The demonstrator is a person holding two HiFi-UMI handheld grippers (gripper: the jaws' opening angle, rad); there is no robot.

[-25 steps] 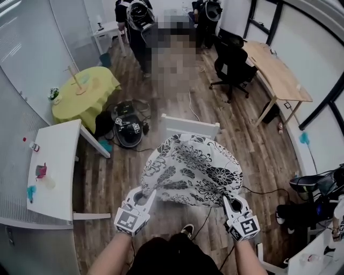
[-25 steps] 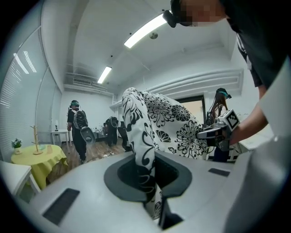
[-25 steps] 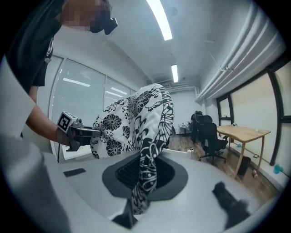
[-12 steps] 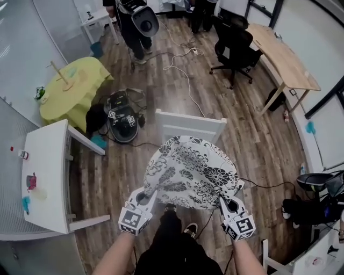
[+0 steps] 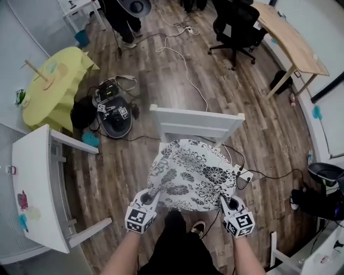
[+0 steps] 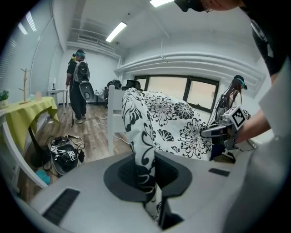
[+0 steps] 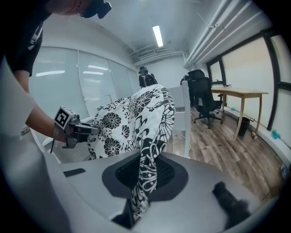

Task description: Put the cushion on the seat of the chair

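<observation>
The cushion, white with black flowers, hangs between both grippers just above the seat of the white chair, hiding the seat. My left gripper is shut on the cushion's near left corner, and the fabric runs down between its jaws. My right gripper is shut on the near right corner, with cloth pinched in its jaws. Each gripper view shows the other gripper across the cushion. The chair's backrest stands behind the cushion.
A white table stands close on the left, a yellow-clothed table beyond it. A black device and cables lie on the floor left of the chair, a power strip at its right. An office chair, a wooden desk and a person are farther back.
Both grippers have come down with the cushion, which now sits lower and closer over the chair seat. The chair backrest shows more fully behind it.
</observation>
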